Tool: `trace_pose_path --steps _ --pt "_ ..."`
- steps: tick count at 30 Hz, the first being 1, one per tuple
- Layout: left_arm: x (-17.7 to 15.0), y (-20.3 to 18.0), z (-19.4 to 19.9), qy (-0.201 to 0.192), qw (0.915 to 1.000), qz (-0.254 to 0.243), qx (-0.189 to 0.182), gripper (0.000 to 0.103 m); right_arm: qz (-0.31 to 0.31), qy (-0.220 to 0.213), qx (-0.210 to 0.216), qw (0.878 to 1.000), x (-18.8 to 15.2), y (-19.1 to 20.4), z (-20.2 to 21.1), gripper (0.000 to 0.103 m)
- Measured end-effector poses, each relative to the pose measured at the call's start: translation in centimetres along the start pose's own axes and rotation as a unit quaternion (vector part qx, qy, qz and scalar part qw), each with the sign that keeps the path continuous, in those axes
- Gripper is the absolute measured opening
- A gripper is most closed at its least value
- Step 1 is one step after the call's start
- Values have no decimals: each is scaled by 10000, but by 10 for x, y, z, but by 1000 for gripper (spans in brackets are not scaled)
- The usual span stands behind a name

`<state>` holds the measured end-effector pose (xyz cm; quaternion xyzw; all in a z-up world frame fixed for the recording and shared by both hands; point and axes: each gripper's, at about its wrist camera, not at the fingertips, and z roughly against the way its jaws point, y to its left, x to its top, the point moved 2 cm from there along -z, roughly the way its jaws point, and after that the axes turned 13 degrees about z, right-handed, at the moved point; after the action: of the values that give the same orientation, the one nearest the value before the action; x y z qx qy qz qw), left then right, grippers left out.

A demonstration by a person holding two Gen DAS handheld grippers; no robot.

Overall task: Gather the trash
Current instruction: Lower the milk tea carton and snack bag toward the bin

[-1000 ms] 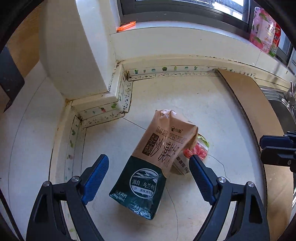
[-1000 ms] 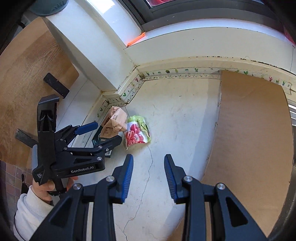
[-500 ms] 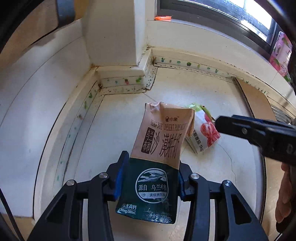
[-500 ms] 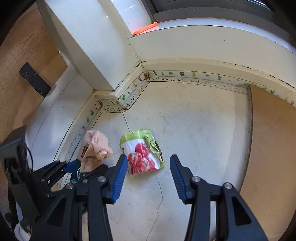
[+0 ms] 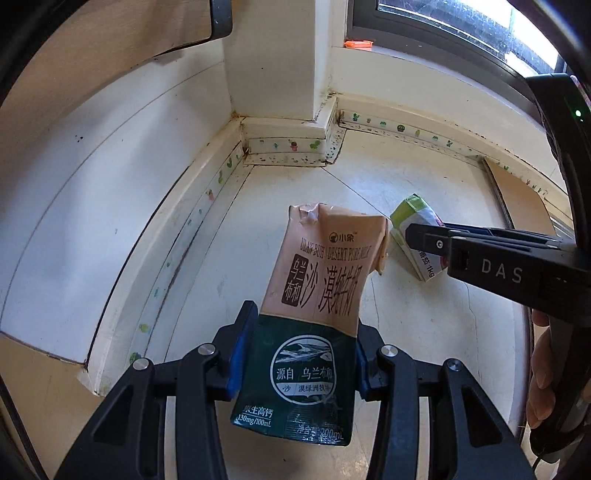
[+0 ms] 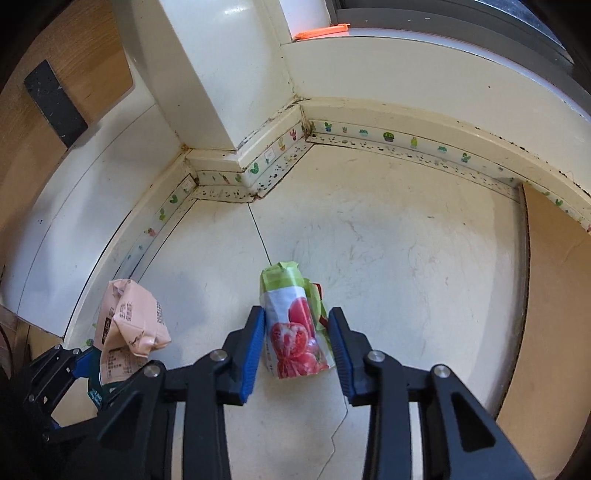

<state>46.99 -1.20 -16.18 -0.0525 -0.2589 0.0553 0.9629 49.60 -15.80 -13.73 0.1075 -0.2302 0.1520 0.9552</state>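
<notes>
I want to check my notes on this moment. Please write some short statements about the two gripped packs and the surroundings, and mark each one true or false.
1. The left gripper grips the milk carton at its dark green end. True.
2. The tomato pack lies free, with no gripper near it. False: the right gripper is closed on its sides.
3. An orange thing lies on the window ledge. True.
4. The milk carton's top is sealed and flat. False: it is torn open and crumpled.
</notes>
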Motion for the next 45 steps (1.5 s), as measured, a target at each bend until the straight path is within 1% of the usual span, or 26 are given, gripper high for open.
trace_pose_path --steps 2,3,4,7,12,16,19,23,27,29,31,32,33,35,39,41,43,45 --pt "-7 0 6 47 10000 -25 -44 43 -10 76 -57 10000 -10 3 7 22" --pt "-11 0 10 62 9999 -40 -82 43 12 126 -101 9999 -15 5 10 19" --pt "-16 0 15 76 9999 -72 -118 43 -4 169 -149 9997 -23 7 15 17" --pt "-36 -1 34 110 9995 -207 -203 43 -101 202 -158 9996 -41 13 31 17" --pt "-69 6 82 88 9983 -406 -403 43 -175 16 32 9998 -73 36 81 17" --pt "-95 16 123 47 9973 -483 -543 43 -99 -214 160 9996 -100 66 132 17" --pt "-117 24 155 53 9964 -458 -712 43 -2 -419 292 9987 -127 91 172 17" --pt "-146 34 188 15 9948 -417 -925 43 98 -627 464 9969 -165 121 206 17" --pt "-186 47 208 119 9931 -324 -1124 43 227 -673 675 9952 -215 150 218 17" --pt "-209 54 211 112 9931 -298 -1133 43 244 -669 706 9950 -245 162 216 17" --pt "-229 62 208 146 9930 -209 -1157 43 251 -659 707 9950 -267 169 210 17" --pt "-242 67 204 200 9925 -91 -1201 43 262 -681 589 9956 -280 173 207 17" --pt "-253 72 200 265 9921 -2 -1225 43 274 -669 559 9958 -291 175 203 17" --pt "-277 81 186 411 9914 198 -1228 43 296 -615 507 9964 -311 179 193 17" --pt "-314 93 153 689 9901 506 -1116 43 394 -499 300 9975 -346 187 170 17" --pt "-333 96 137 798 9897 536 -1056 43 465 -400 248 9978 -362 192 155 17" --pt "-351 97 121 886 9903 508 -939 43 490 -212 286 9982 -375 195 136 17" --pt "-371 97 103 1066 9893 508 -862 43 558 -88 274 9980 -386 198 120 17"
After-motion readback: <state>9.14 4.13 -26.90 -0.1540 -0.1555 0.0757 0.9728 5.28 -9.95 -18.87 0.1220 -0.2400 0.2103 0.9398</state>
